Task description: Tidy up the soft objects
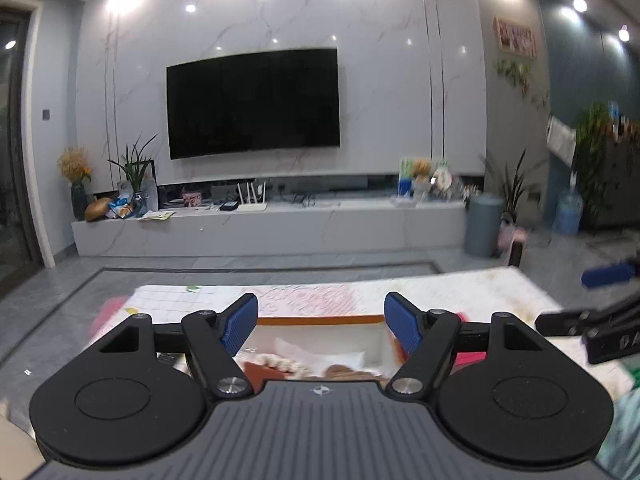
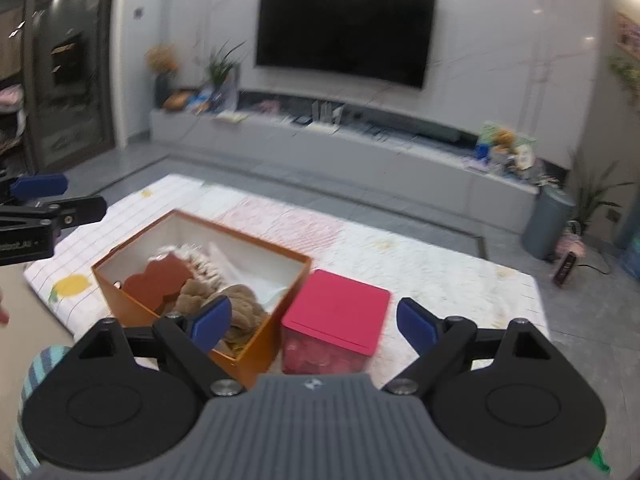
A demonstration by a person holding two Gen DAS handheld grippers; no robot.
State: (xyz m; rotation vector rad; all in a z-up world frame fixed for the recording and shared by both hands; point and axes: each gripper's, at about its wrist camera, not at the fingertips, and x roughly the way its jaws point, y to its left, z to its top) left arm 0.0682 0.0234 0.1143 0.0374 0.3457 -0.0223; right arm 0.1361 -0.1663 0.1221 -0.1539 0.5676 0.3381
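Orange cardboard forms the open box standing on the patterned table cover, and everything here is placed against it. Inside the box lie soft things: a brown plush piece, a rust-red scalloped piece and a pale knobbly strip, blurred and partly hidden by one blue pad. Just beside the box, touching or nearly so, stands a pink lidded box; its contents are too hazy to name. Above the box, the right gripper has its jaws spread wide with nothing between them. Over the box's near edge, the left gripper is likewise spread and empty, its body hiding most of the box.
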